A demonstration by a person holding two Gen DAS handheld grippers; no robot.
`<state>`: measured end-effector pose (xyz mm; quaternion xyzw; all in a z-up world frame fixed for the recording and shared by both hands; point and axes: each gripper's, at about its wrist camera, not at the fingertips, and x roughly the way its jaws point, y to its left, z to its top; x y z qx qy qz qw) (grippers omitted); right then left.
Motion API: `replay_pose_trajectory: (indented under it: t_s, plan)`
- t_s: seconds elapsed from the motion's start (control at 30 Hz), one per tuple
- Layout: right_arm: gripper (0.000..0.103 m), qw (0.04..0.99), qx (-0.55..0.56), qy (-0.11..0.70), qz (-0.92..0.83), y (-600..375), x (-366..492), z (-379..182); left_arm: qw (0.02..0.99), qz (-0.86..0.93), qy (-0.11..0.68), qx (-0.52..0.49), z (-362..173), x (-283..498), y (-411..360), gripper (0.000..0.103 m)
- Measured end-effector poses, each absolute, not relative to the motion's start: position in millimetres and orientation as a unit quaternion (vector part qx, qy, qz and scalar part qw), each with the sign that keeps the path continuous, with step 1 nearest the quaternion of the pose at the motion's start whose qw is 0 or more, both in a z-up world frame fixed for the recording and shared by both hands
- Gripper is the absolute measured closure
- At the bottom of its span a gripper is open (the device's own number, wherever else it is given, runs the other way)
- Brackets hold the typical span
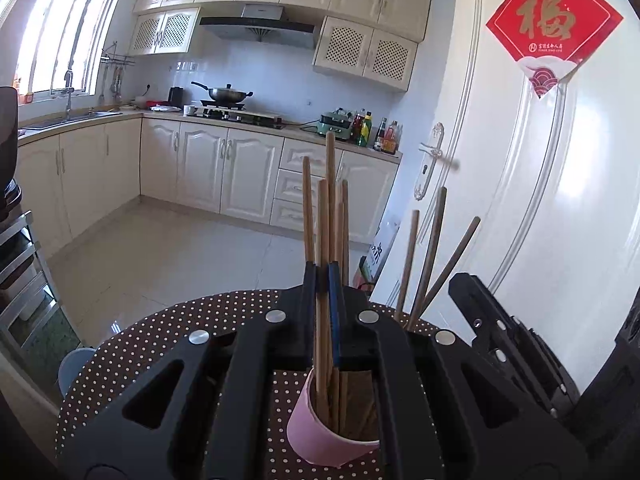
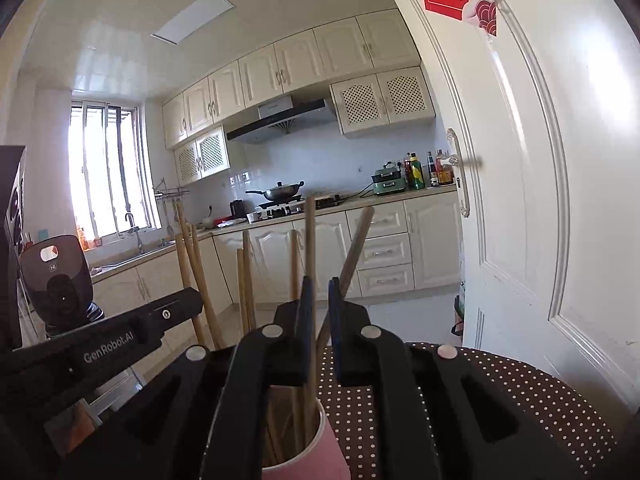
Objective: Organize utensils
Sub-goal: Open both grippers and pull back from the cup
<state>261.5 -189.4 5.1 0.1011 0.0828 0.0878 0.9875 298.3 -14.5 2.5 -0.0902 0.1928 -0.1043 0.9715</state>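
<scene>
1. left gripper (image 1: 322,276) is pinching one tan wooden chopstick (image 1: 322,340), tip already down inside the pink paper cup (image 1: 316,436) right below the jaws.
2. right gripper (image 2: 318,292) sits slightly spread, its chopstick (image 2: 310,248) loose in its own pink cup (image 2: 320,452).
3. I'd let go gently, then lift straight up.

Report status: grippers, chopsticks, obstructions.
Left gripper shut on a chopstick over pink cup. Right gripper open around another. Nothing blocking.

Cream cabinets (image 1: 208,168) run along the far wall and turn the corner to the left, under a matching upper row. A range hood (image 1: 258,26) hangs above a stove with a wok (image 1: 226,95). Daylight pours through a barred window (image 1: 60,28) over the sink (image 1: 74,114) on the left. A pale tiled floor (image 1: 168,264) spreads between. On the right stands a white door (image 1: 520,184) with a red paper decoration (image 1: 554,28).
</scene>
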Motion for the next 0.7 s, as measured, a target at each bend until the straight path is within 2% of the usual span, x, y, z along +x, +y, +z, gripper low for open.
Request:
replay_pose_trajectory:
  t_s: [0.03,0.1,0.13,0.2,0.33,0.37,0.4,0.43,0.47,0.7]
  plan:
    - [0.084,0.987,0.102,0.086,0.086,-191,260,5,0.971,-0.104,0.195,-0.09,2,298,-14,0.096]
    - [0.061,0.987,0.105,0.089,0.08,-195,258,5,0.97,-0.107,0.202,-0.087,-1,298,-12,0.096]
    - [0.057,0.987,0.106,0.089,0.078,-196,257,4,0.969,-0.105,0.208,-0.081,-1,298,-13,0.095]
    - [0.043,0.988,0.099,0.099,0.072,-201,254,3,0.967,-0.104,0.225,-0.067,-2,298,-12,0.095]
    - [0.035,0.987,0.097,0.114,0.065,-210,247,-4,0.961,-0.117,0.243,-0.057,-6,291,-8,0.092]
    - [0.031,0.986,0.097,0.12,0.066,-212,245,-5,0.961,-0.117,0.245,-0.05,-7,288,-9,0.082]
    - [0.027,0.985,0.096,0.126,0.063,-214,243,-6,0.961,-0.116,0.247,-0.045,-8,285,-9,0.061]
    - [0.026,0.985,0.091,0.131,0.06,-215,240,-7,0.961,-0.115,0.248,-0.038,-8,281,-10,0.048]
    - [0.022,0.986,0.085,0.137,0.053,-216,236,-7,0.962,-0.118,0.242,-0.036,-8,276,-10,0.043]
    - [0.009,0.983,0.071,0.165,0.028,-223,211,-11,0.962,-0.102,0.253,-0.015,-14,253,-8,0.042]
